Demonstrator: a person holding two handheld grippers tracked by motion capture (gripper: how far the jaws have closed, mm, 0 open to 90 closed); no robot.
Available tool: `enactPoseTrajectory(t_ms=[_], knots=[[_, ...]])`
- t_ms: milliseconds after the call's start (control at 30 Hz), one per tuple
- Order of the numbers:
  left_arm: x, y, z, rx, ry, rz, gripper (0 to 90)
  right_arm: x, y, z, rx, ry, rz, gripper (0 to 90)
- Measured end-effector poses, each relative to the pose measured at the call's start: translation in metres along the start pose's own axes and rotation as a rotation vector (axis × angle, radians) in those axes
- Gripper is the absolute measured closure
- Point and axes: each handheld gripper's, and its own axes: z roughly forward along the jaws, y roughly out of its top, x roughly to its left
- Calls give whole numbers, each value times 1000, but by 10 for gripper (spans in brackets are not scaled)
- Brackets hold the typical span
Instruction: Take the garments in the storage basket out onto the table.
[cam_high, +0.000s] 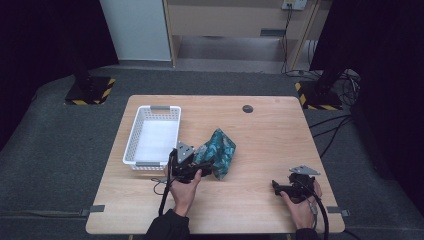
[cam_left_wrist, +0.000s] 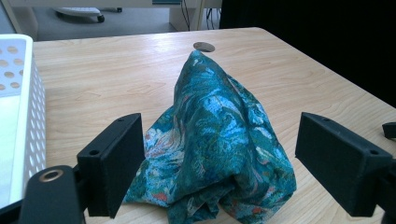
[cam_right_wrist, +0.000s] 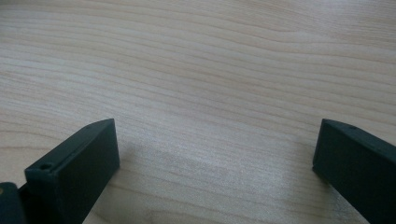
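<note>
Resting near the front edge of the wooden surface (cam_high: 260, 145) are two hands, and each one holds a pair of black tongs. The right hand (cam_high: 300, 207) is at the front right corner. The right tongs (cam_high: 278, 187) sit low over bare wood with nothing between them. Seen from their own camera, the two jaws are wide apart.

The left hand (cam_high: 184, 186) is at the front, a bit left of the middle. The left tongs (cam_left_wrist: 219, 163) are wide apart too, and they point at a cloth (cam_left_wrist: 215, 140). The cloth sits in a soft heap between the two jaws. It is hard to tell if the jaws touch it, but they do not squeeze it. A black cable (cam_high: 164, 197) hangs back from these tongs, next to the dark sleeve (cam_high: 167, 229).

The cloth is blue-green with a busy leafy print and small bits of orange. It is bunched up into a lump with a pointy top. It lies near the middle of the surface, just right of a white basket (cam_high: 131, 145).

The basket has little holes in its sides, and its inside looks white and bare. It stands on the left part of the surface, close to the cloth but apart from it.

Farther back, a small dark round spot (cam_high: 247, 108) sits in the wood near the far edge.

Behind the surface is a grey floor (cam_high: 50, 140), and black cables (cam_high: 330, 127) lie on it at the right.
</note>
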Motion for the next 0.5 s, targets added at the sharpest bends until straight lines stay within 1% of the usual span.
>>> enactPoseTrajectory(t_ms=[500], knots=[[5,-1,-7,-15,-12,-11,136,0,0,0,0,0,0,4]])
